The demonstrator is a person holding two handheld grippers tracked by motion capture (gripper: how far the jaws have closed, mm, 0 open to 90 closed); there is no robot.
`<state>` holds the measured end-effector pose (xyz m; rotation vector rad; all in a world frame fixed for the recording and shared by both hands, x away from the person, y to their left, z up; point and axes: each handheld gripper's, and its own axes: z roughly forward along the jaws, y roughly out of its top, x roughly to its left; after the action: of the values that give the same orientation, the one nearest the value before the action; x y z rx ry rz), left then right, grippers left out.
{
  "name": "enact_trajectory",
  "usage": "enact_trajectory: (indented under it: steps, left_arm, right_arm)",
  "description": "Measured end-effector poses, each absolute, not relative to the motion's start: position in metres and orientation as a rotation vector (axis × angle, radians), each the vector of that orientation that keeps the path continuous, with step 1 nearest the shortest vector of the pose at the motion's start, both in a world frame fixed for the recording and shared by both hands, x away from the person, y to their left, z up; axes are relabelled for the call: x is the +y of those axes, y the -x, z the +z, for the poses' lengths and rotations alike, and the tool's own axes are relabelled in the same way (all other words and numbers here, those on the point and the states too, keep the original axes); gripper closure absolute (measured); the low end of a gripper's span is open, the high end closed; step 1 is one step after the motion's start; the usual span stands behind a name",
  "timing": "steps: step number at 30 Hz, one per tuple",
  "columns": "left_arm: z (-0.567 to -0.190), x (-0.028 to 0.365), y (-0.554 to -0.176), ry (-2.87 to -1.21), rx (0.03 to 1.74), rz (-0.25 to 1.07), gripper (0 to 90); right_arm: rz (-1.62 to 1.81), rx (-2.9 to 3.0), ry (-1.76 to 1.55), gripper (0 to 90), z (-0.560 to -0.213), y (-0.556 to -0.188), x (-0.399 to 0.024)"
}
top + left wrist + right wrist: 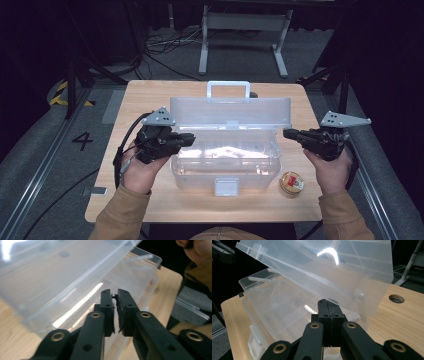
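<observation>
On the floor to the left of the table a painted figure "4" (82, 140) can be read. The small round gold tin with a red label (292, 182) carries print too small to read; it sits on the light wooden table (150, 92) just right of the box's near right corner.

There is one clear plastic storage box (225, 167), in the middle of the table, its one hinged lid (230, 114) standing open at the far side, with one handle on top and one latch at the near wall.

Two grippers flank it. The left gripper (115, 293) is at the box's left end, its black jaws nearly together with a thin gap and nothing between them. The right gripper (328, 302) is beside the right end, its jaws pressed together, empty.
</observation>
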<state>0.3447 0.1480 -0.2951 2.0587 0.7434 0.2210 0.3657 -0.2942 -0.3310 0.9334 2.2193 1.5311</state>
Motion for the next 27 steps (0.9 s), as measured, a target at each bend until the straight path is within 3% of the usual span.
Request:
enact_trajectory:
  steps: [13, 27]
  left_arm:
    - [-0.313, 0.165, -0.359, -1.986, 0.872, 0.237, 88.7]
    - [-0.313, 0.164, -0.358, -1.953, 0.91, 0.383, 89.6]
  right_arm:
    - [1.538, 2.192, -0.926, 90.0, -0.334, -0.363, -0.294]
    - [1.539, 2.177, -0.909, 89.4, -0.332, -0.356, -0.298]
